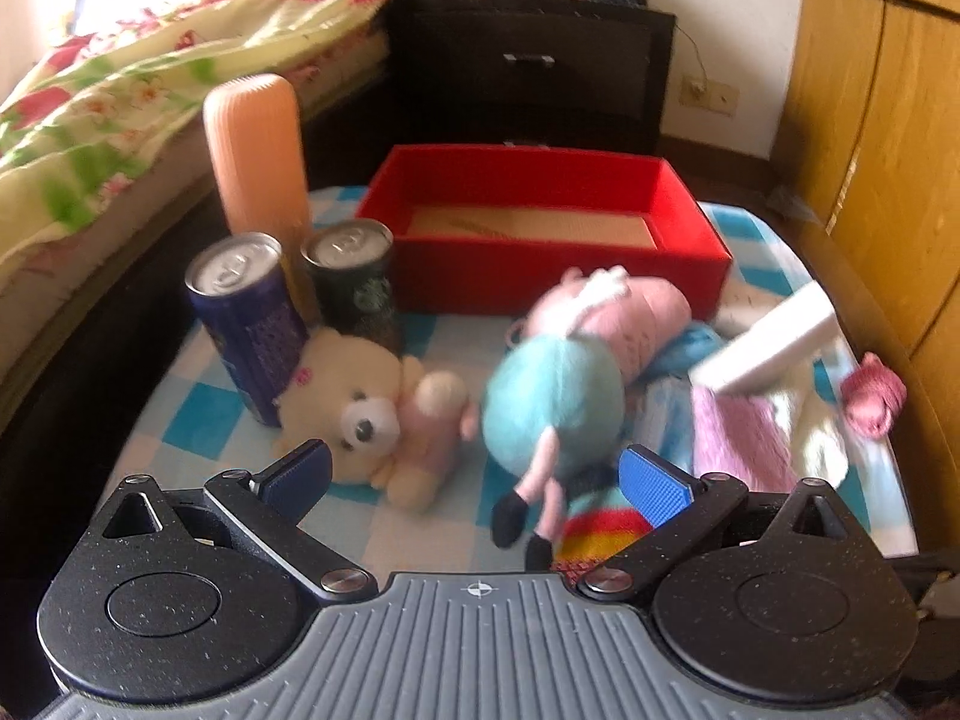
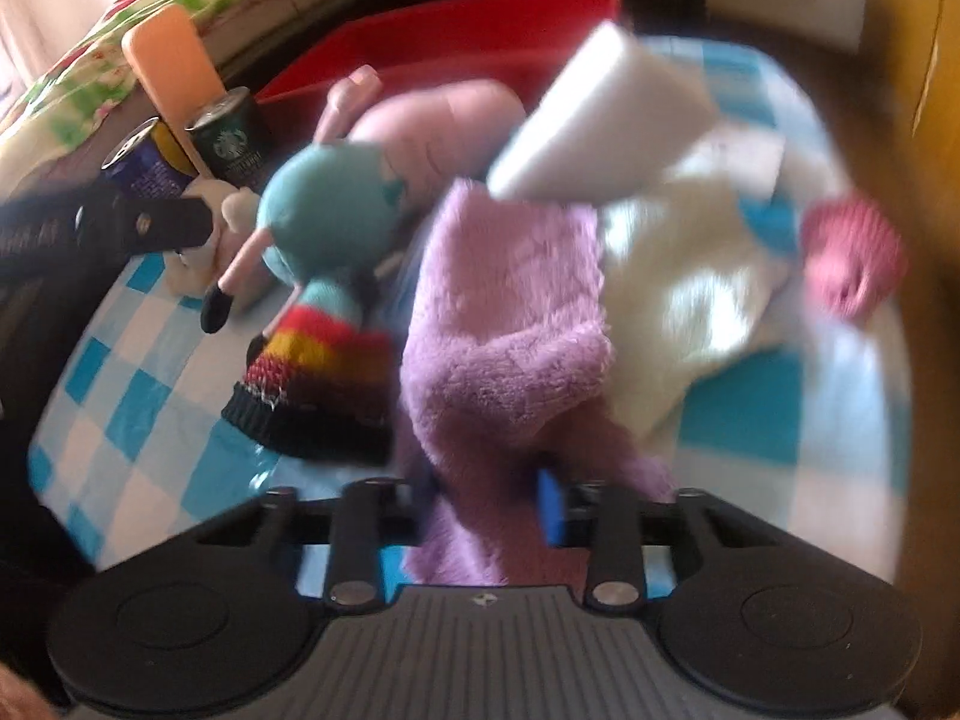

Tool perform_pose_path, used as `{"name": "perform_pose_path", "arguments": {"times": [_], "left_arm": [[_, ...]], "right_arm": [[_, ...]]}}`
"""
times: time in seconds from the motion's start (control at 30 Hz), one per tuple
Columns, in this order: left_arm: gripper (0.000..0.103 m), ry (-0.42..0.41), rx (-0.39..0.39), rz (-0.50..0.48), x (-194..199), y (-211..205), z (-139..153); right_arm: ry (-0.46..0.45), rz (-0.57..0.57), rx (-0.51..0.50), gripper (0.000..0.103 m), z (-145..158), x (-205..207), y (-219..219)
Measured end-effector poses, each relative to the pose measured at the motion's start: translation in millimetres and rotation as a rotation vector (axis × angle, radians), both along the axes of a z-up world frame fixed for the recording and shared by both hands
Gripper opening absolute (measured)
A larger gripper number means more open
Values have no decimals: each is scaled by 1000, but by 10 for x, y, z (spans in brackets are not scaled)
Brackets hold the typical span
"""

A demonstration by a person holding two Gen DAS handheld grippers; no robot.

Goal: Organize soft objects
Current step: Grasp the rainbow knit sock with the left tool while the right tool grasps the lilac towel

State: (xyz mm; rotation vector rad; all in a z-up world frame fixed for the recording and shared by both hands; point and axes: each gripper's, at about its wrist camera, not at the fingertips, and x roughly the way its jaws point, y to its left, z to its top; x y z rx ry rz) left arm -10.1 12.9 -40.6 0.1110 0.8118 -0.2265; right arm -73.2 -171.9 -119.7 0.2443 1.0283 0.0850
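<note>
Right gripper (image 2: 489, 507) is clamped on the near end of the purple fleece cloth (image 2: 510, 312), pads pinching the fabric. Left gripper (image 1: 474, 477) stands wide open and empty, just short of the cream teddy bear (image 1: 366, 402) and the teal-bodied pig plush (image 1: 558, 384). The red box (image 1: 558, 276) sits empty at the back of the checked table (image 1: 198, 420).

Risks: the cloth lies under a white foam block (image 2: 600, 120) and against the striped knit hat (image 2: 318, 384) — lifting it could tip the block off or drag the hat. The two cans (image 1: 246, 312) stand close beside the bear — a careless reach may topple them.
</note>
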Motion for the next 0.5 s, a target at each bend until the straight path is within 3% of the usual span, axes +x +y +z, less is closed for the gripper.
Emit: {"name": "perform_pose_path", "arguments": {"times": [0.27,0.5], "left_arm": [[96,184,-95,-75,69,-75,-233],[95,248,-57,-122,119,-331,-427]], "right_arm": [[-55,42,100,0,313,-216,-94],[-133,42,139,0,601,-344,-196]]}}
